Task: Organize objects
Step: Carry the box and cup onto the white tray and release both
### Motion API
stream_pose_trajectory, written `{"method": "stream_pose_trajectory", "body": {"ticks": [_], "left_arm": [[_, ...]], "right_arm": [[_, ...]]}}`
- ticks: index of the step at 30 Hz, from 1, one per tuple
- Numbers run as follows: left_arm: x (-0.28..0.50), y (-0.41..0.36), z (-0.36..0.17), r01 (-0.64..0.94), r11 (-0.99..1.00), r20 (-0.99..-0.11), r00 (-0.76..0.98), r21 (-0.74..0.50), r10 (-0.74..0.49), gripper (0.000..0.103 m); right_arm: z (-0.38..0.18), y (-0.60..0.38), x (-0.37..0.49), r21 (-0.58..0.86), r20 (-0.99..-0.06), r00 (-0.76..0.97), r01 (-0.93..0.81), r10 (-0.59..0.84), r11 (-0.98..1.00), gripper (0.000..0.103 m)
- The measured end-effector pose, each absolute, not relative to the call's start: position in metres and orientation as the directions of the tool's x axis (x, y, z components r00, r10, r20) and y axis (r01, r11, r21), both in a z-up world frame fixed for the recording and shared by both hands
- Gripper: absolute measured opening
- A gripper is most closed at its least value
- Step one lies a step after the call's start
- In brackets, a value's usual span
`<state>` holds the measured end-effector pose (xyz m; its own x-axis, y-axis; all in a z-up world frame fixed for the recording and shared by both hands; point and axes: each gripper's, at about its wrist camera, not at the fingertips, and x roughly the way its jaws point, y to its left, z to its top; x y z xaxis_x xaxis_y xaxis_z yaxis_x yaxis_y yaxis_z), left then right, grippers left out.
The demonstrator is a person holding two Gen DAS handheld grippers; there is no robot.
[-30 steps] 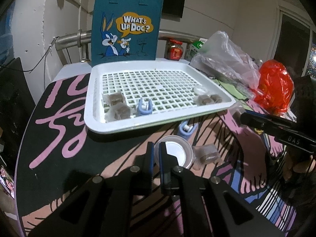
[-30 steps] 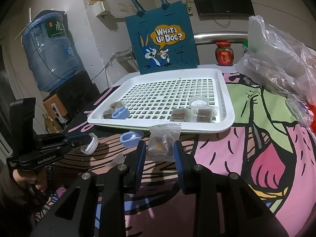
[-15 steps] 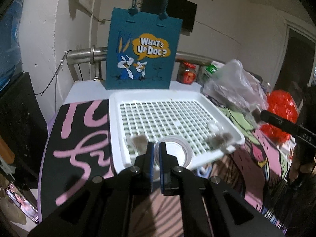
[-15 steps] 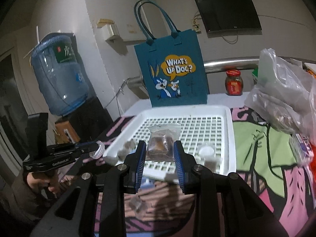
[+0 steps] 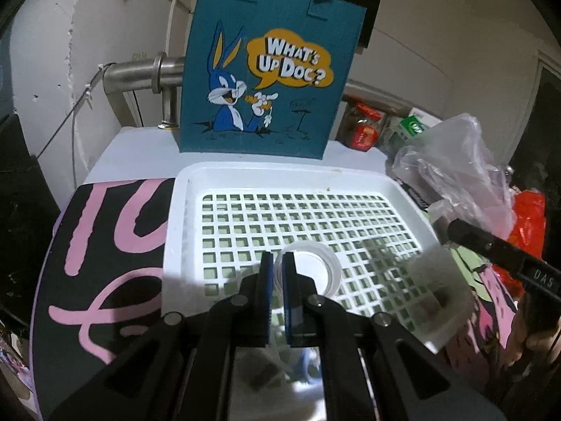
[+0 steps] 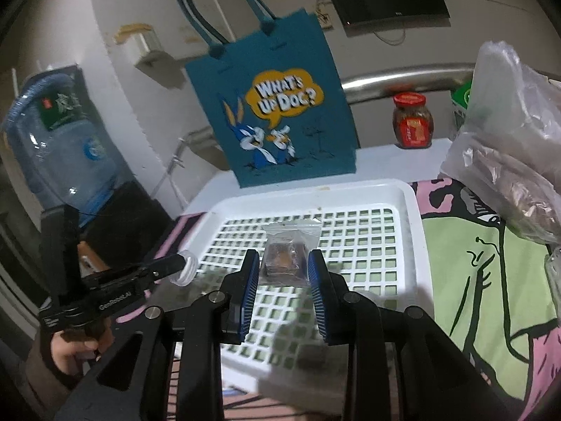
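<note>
White wall w/ a dark screen behind; teal felt tote bag (image 5: 259, 80) reading "What's Up Doc?" stands upright at the table's far edge, just behind the white grid tray (image 5: 182, 217). Left gripper (image 5: 277, 270) is clenched on the rim of a clear round lid (image 5: 312, 266), held over the tray's near-left part, its open face toward the camera. Right gripper (image 6: 284, 273) grips a clear snack packet (image 6: 285, 249) by its sides, long axis upright, sealed top edge up, over the tray's middle. Red-lidded jar (image 6: 412, 121) and crumpled plastic bags (image 6: 515, 147) sit at the table's right edge.
</note>
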<state>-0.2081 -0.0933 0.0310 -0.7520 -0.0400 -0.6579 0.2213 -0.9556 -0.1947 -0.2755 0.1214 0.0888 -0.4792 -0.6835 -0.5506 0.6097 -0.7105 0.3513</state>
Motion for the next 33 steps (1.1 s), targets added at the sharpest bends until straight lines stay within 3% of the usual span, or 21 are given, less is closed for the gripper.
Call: {"method": "stream_pose_trajectory", "body": {"ticks": [11,18,19,20,21,22,29,33], "left_arm": [[-0.233,-0.091,0.002,0.249,-0.962,-0.718,-0.689,-0.113,-0.094,0.005],[-0.236,-0.096,-0.005,0.238,-0.958,-0.727,-0.685,-0.162,-0.047,0.008],[-0.236,-0.098,-0.005,0.236,-0.954,-0.726,-0.687,-0.184,-0.03,0.011],[-0.235,-0.099,-0.004,0.232,-0.952,-0.725,-0.688,-0.2,-0.015,0.02],[-0.233,-0.098,-0.001,0.226,-0.95,-0.718,-0.697,-0.214,-0.004,0.03],[-0.231,-0.097,0.002,0.222,-0.951,-0.708,-0.706,-0.215,-0.005,0.033],[-0.212,-0.092,0.023,0.198,-0.949,-0.627,-0.779,-0.246,0.001,0.051],[-0.194,-0.085,0.035,0.181,-0.952,-0.579,-0.815,-0.246,-0.006,0.053]], "right_arm": [[0.044,0.093,-0.294,0.235,-0.678,-0.455,0.609,-0.577,-0.757,0.028],[0.03,0.086,-0.298,0.185,-0.72,-0.45,0.608,-0.528,-0.772,0.03],[0.031,0.086,-0.298,0.185,-0.718,-0.454,0.606,-0.528,-0.773,0.031],[0.032,0.085,-0.297,0.182,-0.718,-0.456,0.606,-0.526,-0.774,0.035],[0.033,0.086,-0.296,0.175,-0.717,-0.465,0.601,-0.519,-0.78,0.046],[0.035,0.087,-0.295,0.176,-0.712,-0.474,0.595,-0.519,-0.785,0.057],[0.064,0.117,-0.28,0.243,-0.592,-0.566,0.554,-0.574,-0.797,0.075],[0.08,0.13,-0.261,0.257,-0.528,-0.603,0.558,-0.598,-0.789,0.08]]}}
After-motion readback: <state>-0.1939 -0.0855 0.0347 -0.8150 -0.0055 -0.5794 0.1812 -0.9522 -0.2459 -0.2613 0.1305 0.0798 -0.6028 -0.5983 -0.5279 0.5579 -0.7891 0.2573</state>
